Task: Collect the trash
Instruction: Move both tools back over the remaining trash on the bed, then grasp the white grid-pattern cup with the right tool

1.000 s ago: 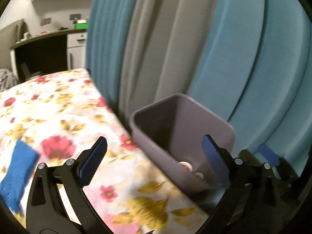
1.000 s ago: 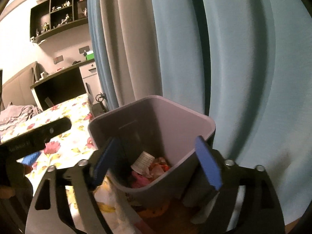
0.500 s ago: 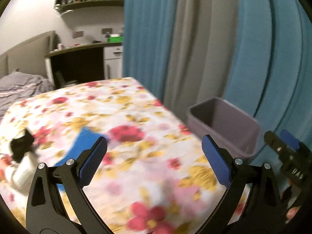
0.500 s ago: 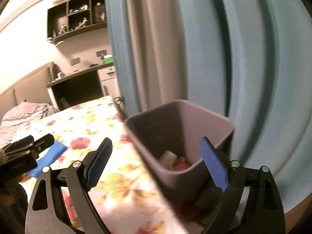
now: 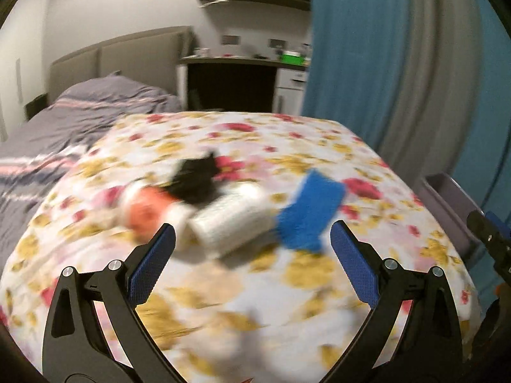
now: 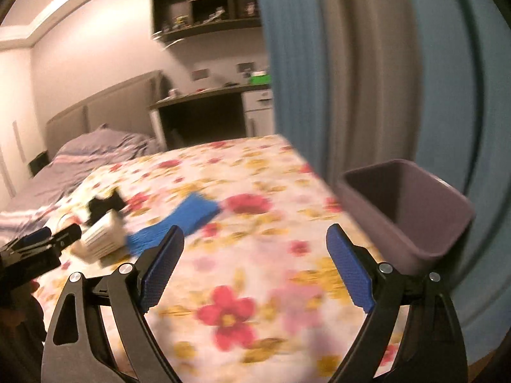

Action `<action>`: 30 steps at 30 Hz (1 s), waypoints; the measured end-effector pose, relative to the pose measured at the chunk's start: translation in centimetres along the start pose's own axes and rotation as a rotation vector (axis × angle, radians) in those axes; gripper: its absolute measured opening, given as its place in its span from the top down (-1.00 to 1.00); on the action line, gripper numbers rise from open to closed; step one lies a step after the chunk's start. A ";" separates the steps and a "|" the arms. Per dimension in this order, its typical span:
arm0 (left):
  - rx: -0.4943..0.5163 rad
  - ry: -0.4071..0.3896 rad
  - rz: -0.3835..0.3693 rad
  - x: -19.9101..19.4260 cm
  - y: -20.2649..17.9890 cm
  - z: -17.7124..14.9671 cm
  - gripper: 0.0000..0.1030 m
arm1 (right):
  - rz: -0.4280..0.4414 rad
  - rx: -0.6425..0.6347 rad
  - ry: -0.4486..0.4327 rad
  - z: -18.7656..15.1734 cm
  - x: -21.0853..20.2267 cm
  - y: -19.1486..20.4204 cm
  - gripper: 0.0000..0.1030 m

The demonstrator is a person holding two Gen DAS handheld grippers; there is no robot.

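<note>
Floral bedspread [image 5: 255, 303] fills both views, with blue and grey curtains [image 6: 367, 79] hanging along its right side. Purple bin [image 6: 412, 220] stands at the bed's right edge, beside the curtains. Trash lies in a blurred cluster mid-bed: a blue cloth-like piece [image 5: 308, 212], a white cylinder [image 5: 230, 220] touching it on the left, a black scrap [image 5: 196, 178] and an orange-and-white item [image 5: 150, 210]. Left gripper [image 5: 252, 255] and right gripper [image 6: 255, 261] both have jaws spread wide, nothing between them.

A home bedroom: bed [image 5: 95, 108], headboard [image 6: 105, 108], curtains [image 6: 351, 63], wall shelves [image 6: 204, 3].
</note>
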State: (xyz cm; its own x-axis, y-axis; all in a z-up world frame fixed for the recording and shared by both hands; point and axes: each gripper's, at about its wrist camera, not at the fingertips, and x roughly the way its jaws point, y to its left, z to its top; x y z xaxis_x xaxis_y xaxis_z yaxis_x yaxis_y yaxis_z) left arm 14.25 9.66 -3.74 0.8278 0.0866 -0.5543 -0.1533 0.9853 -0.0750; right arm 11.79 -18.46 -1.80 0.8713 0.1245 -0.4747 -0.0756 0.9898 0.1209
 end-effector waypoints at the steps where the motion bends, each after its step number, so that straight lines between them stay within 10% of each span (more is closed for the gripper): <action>1: -0.012 0.000 0.010 -0.2 0.9 -0.1 -0.86 | 0.014 -0.010 0.005 -0.1 0.2 0.9 -0.70; 19: -0.146 -0.002 0.098 -1.5 12.3 -1.4 -0.86 | 0.270 -0.275 0.149 -1.9 7.3 17.1 -0.89; 30: -0.168 0.011 0.089 -0.3 14.2 -1.1 -0.86 | 0.253 -0.396 0.192 -2.5 11.4 21.5 -0.89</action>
State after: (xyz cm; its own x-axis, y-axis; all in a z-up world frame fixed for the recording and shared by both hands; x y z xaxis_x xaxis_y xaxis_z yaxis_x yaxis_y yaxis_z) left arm 11.26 23.46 -5.58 0.8011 0.1695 -0.5740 -0.3143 0.9353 -0.1625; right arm 18.85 4.39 -6.78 0.7000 0.3372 -0.6295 -0.4832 0.8728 -0.0697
